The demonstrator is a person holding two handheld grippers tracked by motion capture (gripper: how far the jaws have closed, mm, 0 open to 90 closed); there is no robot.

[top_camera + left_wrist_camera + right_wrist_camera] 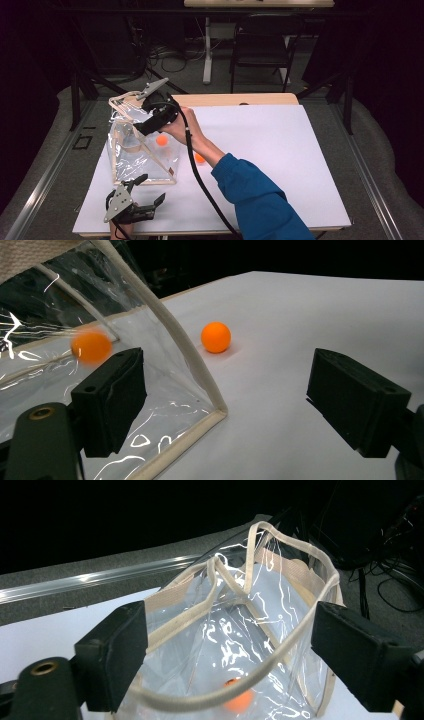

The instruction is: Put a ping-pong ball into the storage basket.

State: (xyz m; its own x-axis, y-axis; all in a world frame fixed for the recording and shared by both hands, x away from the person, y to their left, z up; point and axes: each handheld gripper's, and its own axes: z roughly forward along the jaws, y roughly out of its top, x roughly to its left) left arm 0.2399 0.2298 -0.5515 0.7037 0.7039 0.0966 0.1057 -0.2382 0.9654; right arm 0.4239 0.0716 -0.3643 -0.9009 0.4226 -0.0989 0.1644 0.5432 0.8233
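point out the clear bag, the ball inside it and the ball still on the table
clear bag [131, 159]: high view, its clear front wall
ball in the bag [162, 140]: high view, its middle
ball on the table [216, 337]: left gripper view, its middle

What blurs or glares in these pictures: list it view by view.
Left gripper view: the ball inside the clear bag is smeared by motion blur, while the ball on the table is sharp with a soft shadow. Right gripper view: white glare streaks across the clear bag, and the background is black. High view: the room is dim, the white table brightly lit.
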